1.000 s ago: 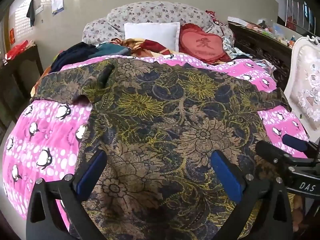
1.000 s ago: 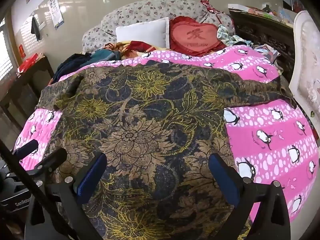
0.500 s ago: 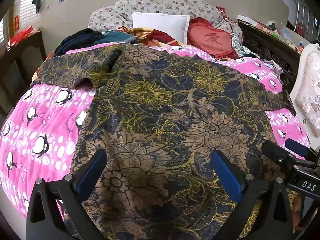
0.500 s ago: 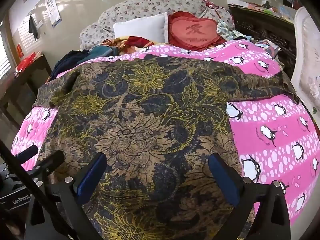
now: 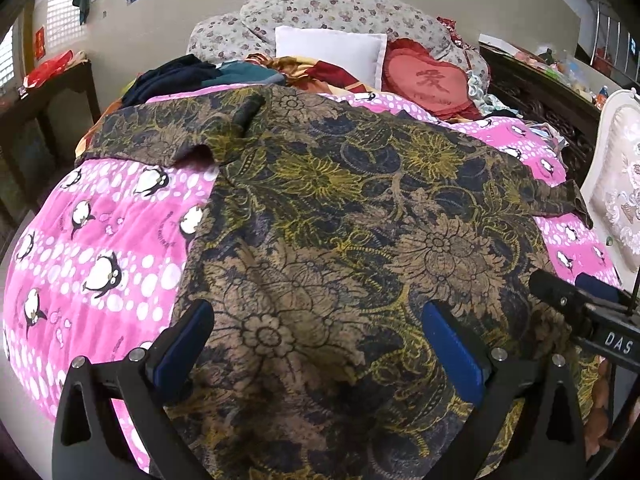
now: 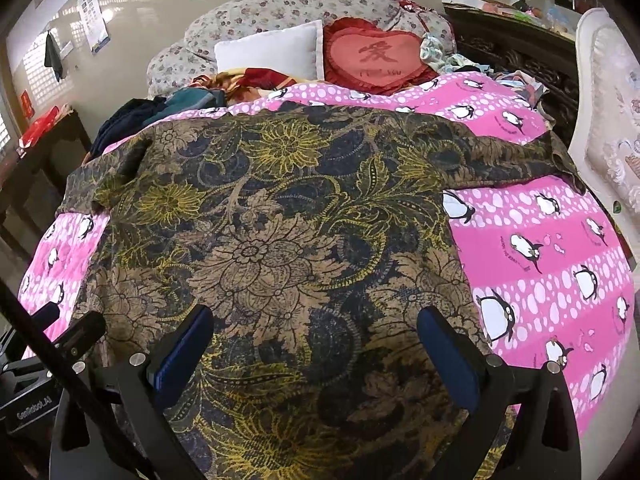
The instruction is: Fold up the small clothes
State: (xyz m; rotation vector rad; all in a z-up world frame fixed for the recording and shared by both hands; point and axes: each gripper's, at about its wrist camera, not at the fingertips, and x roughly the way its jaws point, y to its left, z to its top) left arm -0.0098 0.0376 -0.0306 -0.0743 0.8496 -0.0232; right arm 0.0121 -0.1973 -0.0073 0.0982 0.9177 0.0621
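Note:
A dark shirt with a gold and brown flower print [image 5: 352,208] lies spread flat on a pink penguin bedspread [image 5: 100,248], sleeves out to both sides. It also fills the right wrist view [image 6: 272,240]. My left gripper [image 5: 320,344] is open above the shirt's near hem, left of centre. My right gripper [image 6: 316,344] is open above the hem further right. Neither holds anything. The right gripper shows at the right edge of the left wrist view [image 5: 580,304]; the left gripper shows at the left edge of the right wrist view [image 6: 52,340].
A white pillow [image 5: 332,52], a red heart cushion [image 5: 428,80] and a heap of clothes [image 5: 188,76] lie at the bed's head. A dark wooden table [image 5: 40,92] stands left. A white padded chair [image 5: 620,184] and a dark cabinet [image 5: 532,92] stand right.
Both grippers have risen and moved slightly forward over the shirt's hem, so the bed sits lower in view. Both stayed open. The shirt has not moved.

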